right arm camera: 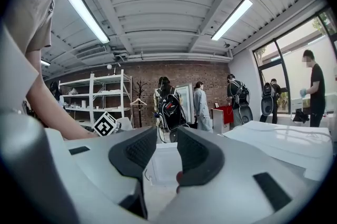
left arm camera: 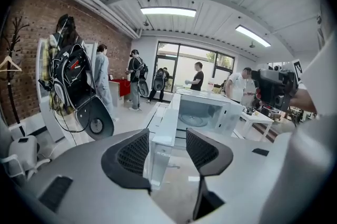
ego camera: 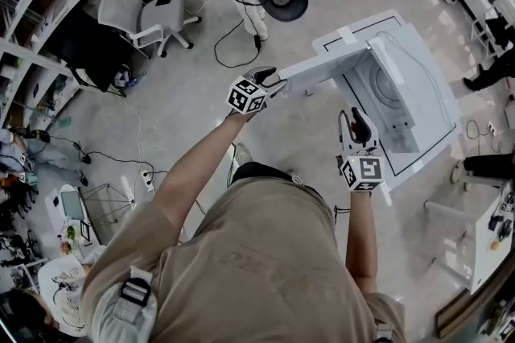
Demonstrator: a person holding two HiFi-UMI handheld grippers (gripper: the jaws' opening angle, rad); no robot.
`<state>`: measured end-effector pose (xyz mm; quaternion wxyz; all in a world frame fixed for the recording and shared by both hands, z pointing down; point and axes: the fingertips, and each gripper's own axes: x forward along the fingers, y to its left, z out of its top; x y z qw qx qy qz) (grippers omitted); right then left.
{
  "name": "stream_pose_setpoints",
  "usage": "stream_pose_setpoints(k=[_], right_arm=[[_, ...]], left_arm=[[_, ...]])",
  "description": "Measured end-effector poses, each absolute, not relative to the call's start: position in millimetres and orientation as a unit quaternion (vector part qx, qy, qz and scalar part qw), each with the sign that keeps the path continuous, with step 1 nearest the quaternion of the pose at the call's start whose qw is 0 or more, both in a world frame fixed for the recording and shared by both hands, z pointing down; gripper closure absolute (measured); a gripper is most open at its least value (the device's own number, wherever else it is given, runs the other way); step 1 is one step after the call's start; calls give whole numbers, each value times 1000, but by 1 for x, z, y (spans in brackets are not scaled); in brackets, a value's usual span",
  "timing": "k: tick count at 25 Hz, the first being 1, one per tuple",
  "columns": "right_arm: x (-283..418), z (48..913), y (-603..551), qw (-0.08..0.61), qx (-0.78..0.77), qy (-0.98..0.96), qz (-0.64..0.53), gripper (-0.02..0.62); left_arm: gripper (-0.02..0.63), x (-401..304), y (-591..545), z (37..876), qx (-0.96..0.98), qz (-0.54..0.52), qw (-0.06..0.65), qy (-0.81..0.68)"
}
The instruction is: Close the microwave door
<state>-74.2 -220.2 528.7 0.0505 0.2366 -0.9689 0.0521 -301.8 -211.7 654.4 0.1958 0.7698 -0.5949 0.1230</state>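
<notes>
Here, only the head view takes in the whole layout: a white, boxy microwave (ego camera: 425, 80) sits on a white table (ego camera: 366, 26). Its door (ego camera: 322, 69) is swung wide open and sticks out from the front of the microwave toward the left gripper (ego camera: 269, 80). The right gripper (ego camera: 358, 121) hovers just in front of the microwave's open mouth, touching nothing.

The left gripper view adds what the head view cannot show. The left gripper (left arm camera: 167, 132) has its ribbed black pads standing apart on either side of the door's free edge (left arm camera: 164, 123). The door is seen edge-on as a thin, smooth white slab. Whether either pad actually touches it is hard to tell, though neither seems to press. Behind the door, the microwave's cavity is pale and glossy, with a round glass turntable (left arm camera: 192, 121) on its floor.

In the right gripper view, the right gripper (right arm camera: 167, 136) shows a narrow gap between its jaws, with nothing in it. Past them lies a flat white panel (right arm camera: 160, 165), probably the door.
</notes>
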Motion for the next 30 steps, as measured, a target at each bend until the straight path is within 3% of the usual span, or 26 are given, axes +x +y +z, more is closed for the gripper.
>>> stream_pose_setpoints(k=[13,30], right_arm=[[-58,526,-223,52,248,-966,50,474],[-32,555,-193,70,263,-959,77,474]], left_arm=[[399,-285,-212,673,778,156,207,-572],[413,-210,-179,674,830,144,224,-489]])
